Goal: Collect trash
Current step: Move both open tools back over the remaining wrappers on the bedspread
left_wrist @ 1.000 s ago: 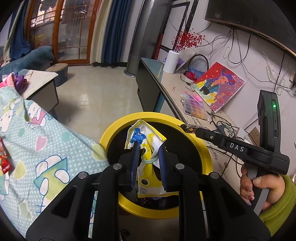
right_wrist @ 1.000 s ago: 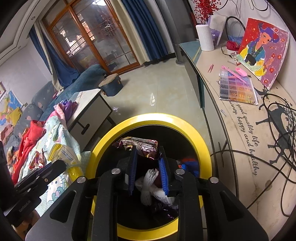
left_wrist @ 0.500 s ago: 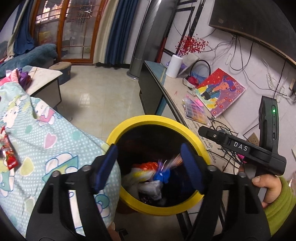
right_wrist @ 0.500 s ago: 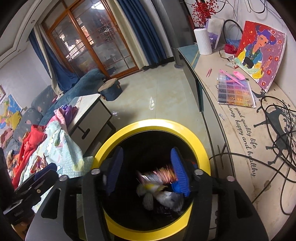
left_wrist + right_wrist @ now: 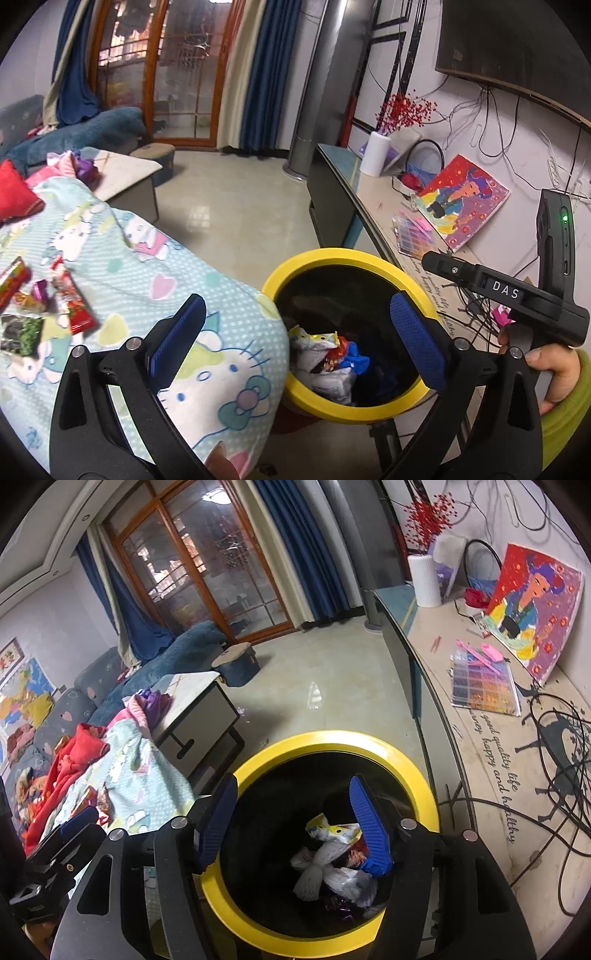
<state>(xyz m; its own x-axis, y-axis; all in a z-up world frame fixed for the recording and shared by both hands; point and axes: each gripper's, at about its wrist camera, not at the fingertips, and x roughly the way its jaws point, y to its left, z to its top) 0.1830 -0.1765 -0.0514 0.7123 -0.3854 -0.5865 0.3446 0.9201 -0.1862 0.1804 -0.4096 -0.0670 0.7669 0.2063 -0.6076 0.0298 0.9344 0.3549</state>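
A black trash bin with a yellow rim stands between the bed and a long shelf. Wrappers lie inside it. My left gripper is open and empty, over the edge of the Hello Kitty blanket and the bin's left rim. My right gripper is open and empty above the bin; it also shows in the left wrist view. Several snack wrappers lie on the blanket at the left.
A long shelf to the right carries a painting, a bead tray, a white vase and tangled cables. A coffee table, a blue stool and a sofa stand beyond the tiled floor.
Both grippers opened and let their wrappers fall into the bin. Both then rose, and the left one moved left over the blanket.
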